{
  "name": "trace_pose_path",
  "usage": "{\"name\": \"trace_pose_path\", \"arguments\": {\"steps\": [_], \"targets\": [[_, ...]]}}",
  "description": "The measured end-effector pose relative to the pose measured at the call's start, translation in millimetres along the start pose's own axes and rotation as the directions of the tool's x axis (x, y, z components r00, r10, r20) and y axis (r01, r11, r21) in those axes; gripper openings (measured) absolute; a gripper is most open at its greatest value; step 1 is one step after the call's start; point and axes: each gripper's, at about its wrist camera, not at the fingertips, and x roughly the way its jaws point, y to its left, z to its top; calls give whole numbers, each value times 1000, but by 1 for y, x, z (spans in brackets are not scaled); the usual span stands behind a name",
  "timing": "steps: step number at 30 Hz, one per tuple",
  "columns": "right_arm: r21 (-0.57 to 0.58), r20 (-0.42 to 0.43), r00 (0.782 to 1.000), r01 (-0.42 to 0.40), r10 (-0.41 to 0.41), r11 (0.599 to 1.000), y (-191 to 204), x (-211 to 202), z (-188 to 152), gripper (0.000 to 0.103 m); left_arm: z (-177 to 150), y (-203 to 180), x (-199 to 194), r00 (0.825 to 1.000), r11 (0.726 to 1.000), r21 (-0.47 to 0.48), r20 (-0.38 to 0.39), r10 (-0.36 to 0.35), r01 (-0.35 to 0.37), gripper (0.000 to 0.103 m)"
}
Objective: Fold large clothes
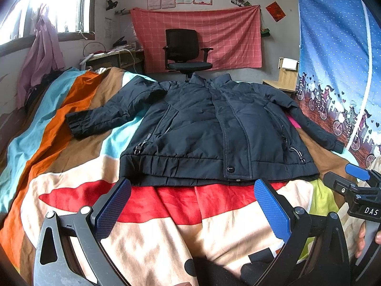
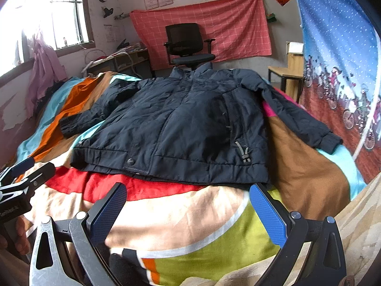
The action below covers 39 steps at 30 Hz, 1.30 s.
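Note:
A dark navy jacket (image 1: 209, 128) lies flat, front up, on a colourful striped blanket (image 1: 166, 219), collar away from me, both sleeves spread out to the sides. It also shows in the right wrist view (image 2: 181, 128). My left gripper (image 1: 193, 205) is open and empty, just short of the jacket's hem. My right gripper (image 2: 188, 209) is open and empty, near the hem's right corner. Each gripper shows at the edge of the other's view: the right one (image 1: 357, 178), the left one (image 2: 21, 174).
A black office chair (image 1: 185, 52) stands beyond the bed before a red checked cloth (image 1: 197, 38). A cluttered desk (image 1: 112, 57) is at the back left under the window. A wooden stool (image 1: 283, 78) and a blue patterned curtain (image 1: 333, 71) are on the right.

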Motion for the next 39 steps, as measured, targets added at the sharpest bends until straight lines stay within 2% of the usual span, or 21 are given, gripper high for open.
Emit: {"name": "trace_pose_path", "arguments": {"steps": [9, 13, 18, 22, 27, 30, 33, 36, 39], "targets": [[18, 7, 1000, 29, -29, 999, -11, 3, 8, 103, 8, -1, 3, 996, 996, -2, -16, 92, -93, 101], [-3, 59, 997, 42, -42, 999, -20, 2, 16, 103, 14, -6, 12, 990, 990, 27, -18, 137, -136, 101], [0, 100, 994, 42, -42, 999, -41, 5, 35, 103, 24, -14, 26, 992, 993, 27, -55, 113, -112, 101], [33, 107, 993, 47, -50, 998, -68, 16, 51, 103, 46, -20, 48, 989, 994, 26, -101, 105, -103, 101], [149, 93, 996, -22, 8, 989, -116, 31, 71, 103, 87, -31, 70, 985, 994, 32, -136, 107, -104, 101], [239, 54, 998, -49, 37, 970, -147, 45, 80, 103, 113, -39, 76, 983, 991, 23, -131, 132, -130, 101], [330, 15, 1000, -30, 26, 943, -178, 59, 85, 103, 146, -52, 80, 984, 987, 64, -95, 151, -145, 101], [450, 11, 1000, -23, 20, 893, -207, 72, 87, 103, 177, -70, 95, 982, 976, 157, -83, 167, -153, 101], [547, 29, 998, -58, 50, 835, -228, 88, 87, 103, 198, -82, 113, 980, 967, 203, -90, 178, -157, 101]]}}
